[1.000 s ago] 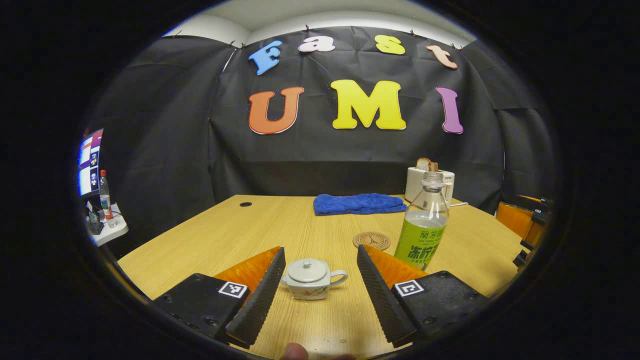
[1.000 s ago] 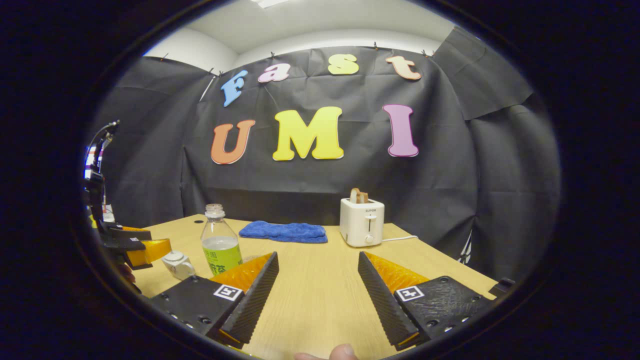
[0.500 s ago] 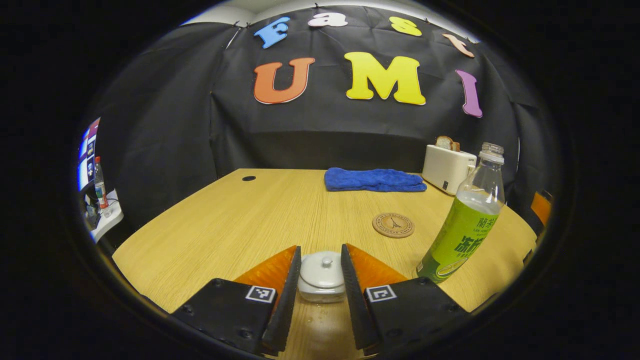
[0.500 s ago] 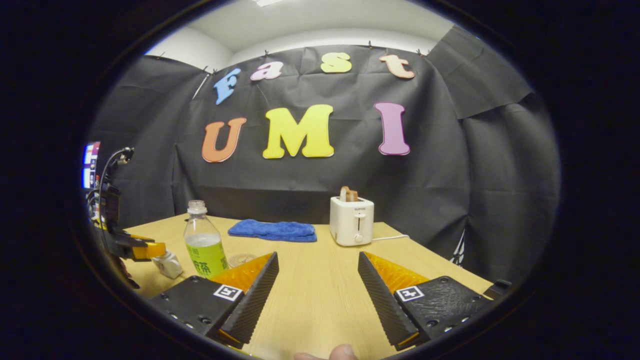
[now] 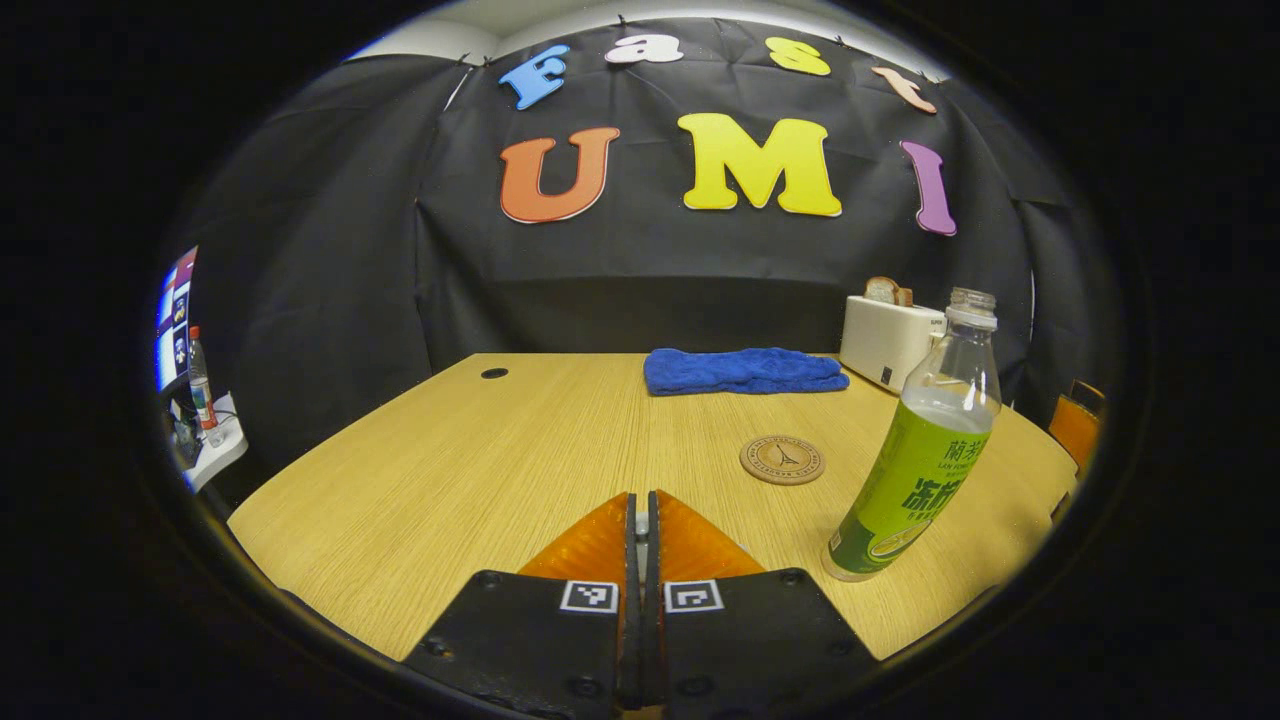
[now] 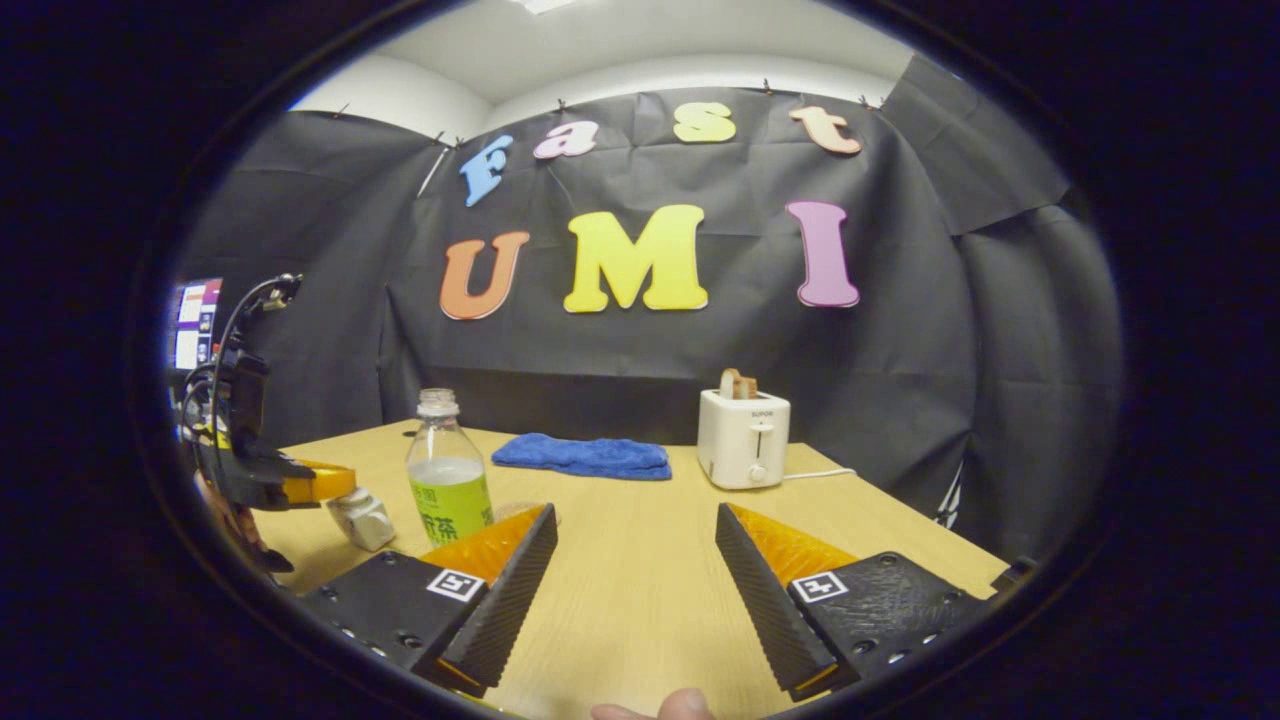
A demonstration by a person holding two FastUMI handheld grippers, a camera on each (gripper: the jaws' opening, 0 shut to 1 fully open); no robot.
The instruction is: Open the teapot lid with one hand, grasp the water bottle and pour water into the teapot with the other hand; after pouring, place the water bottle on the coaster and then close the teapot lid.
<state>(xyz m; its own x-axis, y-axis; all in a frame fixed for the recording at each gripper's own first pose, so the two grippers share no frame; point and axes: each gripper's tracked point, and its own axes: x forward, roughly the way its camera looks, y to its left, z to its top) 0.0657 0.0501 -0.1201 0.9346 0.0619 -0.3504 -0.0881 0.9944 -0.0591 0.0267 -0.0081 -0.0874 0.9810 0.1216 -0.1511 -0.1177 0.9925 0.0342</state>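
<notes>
One teapot, one water bottle, one round coaster, one blue towel and one white toaster sit on a wooden table. The left gripper has its jaws nearly together; the teapot lies hidden beneath them, so what they pinch cannot be made out. In the right gripper view the left gripper sits directly over the teapot, beside the uncapped bottle. The right gripper hovers with jaws wide apart, holding nothing. The bottle partly hides the coaster there.

We see bare table before the right gripper; the water bottle stands left, toaster behind.
</notes>
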